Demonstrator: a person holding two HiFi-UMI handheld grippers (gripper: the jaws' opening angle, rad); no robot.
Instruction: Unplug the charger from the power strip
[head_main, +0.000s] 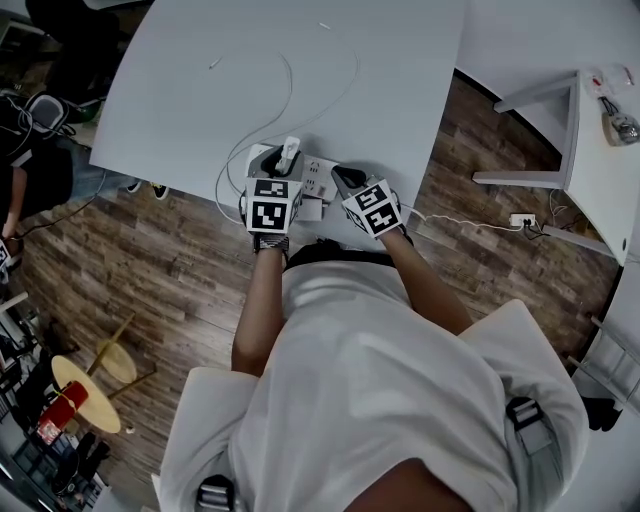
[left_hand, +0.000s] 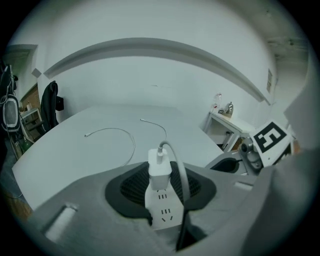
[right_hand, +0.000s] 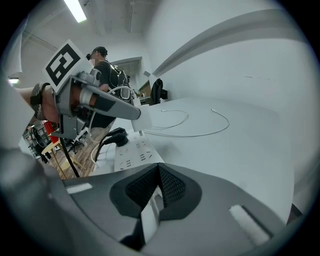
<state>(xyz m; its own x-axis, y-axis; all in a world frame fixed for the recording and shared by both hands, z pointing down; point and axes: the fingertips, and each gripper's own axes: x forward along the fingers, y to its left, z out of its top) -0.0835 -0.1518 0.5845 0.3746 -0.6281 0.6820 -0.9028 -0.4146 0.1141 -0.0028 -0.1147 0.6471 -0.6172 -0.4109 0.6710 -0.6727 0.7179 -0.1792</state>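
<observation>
A white power strip (head_main: 318, 177) lies near the white table's front edge. A white charger (head_main: 290, 152) stands upright on it, its cable (head_main: 290, 100) curling away across the tabletop. My left gripper (head_main: 285, 165) is shut on the charger (left_hand: 160, 169), whose base still meets the strip's socket face (left_hand: 163, 212). In the right gripper view the left gripper (right_hand: 131, 112) holds the charger (right_hand: 136, 114) just above the strip (right_hand: 131, 152). My right gripper (head_main: 345, 182) is shut on the strip's near end, with a white edge pinched between its pads (right_hand: 170, 187).
A black plug (right_hand: 114, 136) with a dark cord sits in the strip's far end. A loose white cable (left_hand: 115, 131) lies on the table (head_main: 180, 110). Beyond the table edge are wooden floor, a second white table (head_main: 600, 170), a floor socket block (head_main: 522, 220) and a round stool (head_main: 95, 385).
</observation>
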